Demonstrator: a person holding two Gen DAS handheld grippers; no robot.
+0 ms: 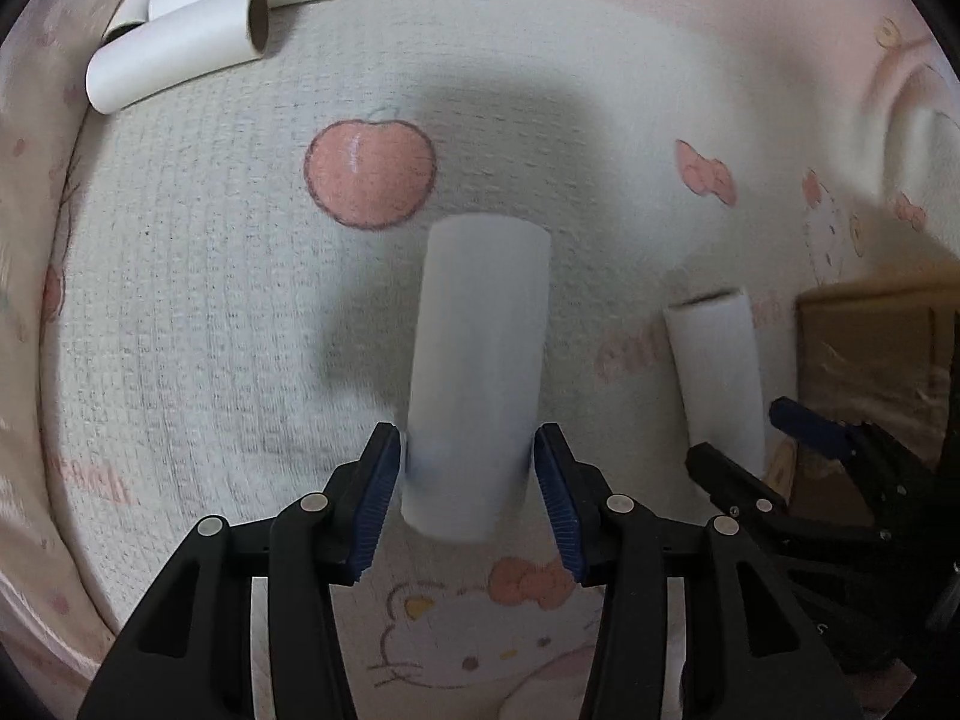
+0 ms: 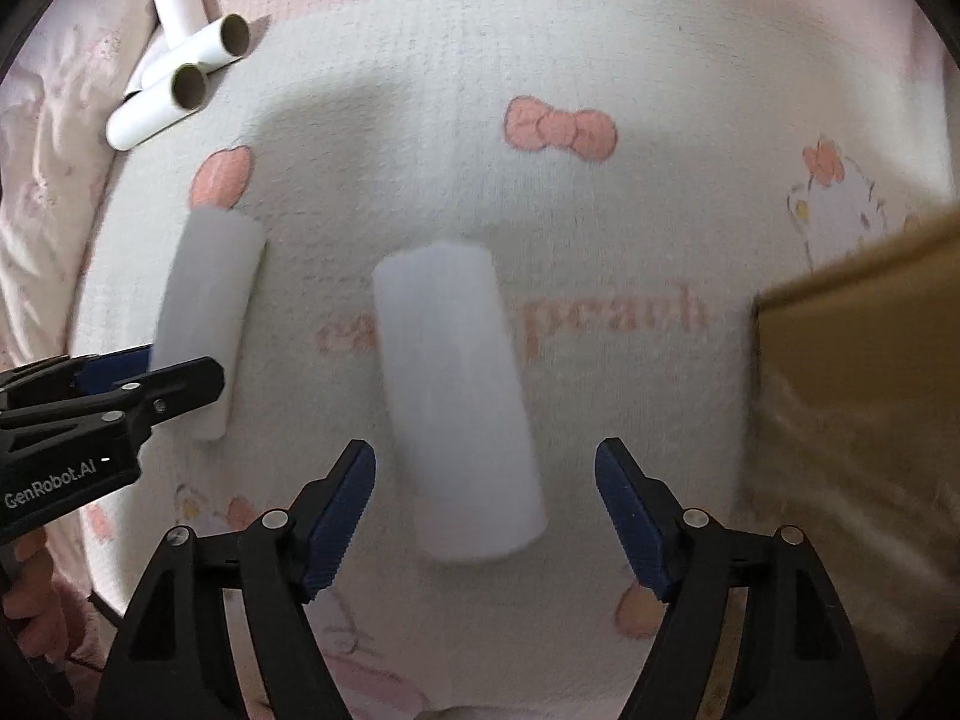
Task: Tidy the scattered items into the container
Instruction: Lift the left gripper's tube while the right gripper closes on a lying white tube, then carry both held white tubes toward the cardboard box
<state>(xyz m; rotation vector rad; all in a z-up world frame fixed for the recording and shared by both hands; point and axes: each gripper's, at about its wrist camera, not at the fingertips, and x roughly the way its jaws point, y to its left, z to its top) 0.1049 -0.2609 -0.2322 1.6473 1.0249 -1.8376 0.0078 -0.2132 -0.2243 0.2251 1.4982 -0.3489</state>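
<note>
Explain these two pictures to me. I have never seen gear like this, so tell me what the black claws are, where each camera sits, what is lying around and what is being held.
The black claws are two hand-held grippers; a person carries one in each hand. Each has a camera looking along its fingers, one picture per gripper. Below them is a blanket printed with cartoon cats, bows and apples. The left gripper has a white cardboard tube between its blue pads, right against its sides; whether it squeezes, I cannot tell. The right gripper stands open around a second tube, not touching it. A pile of tubes lies further off, and a brown box stands to the right.
</note>
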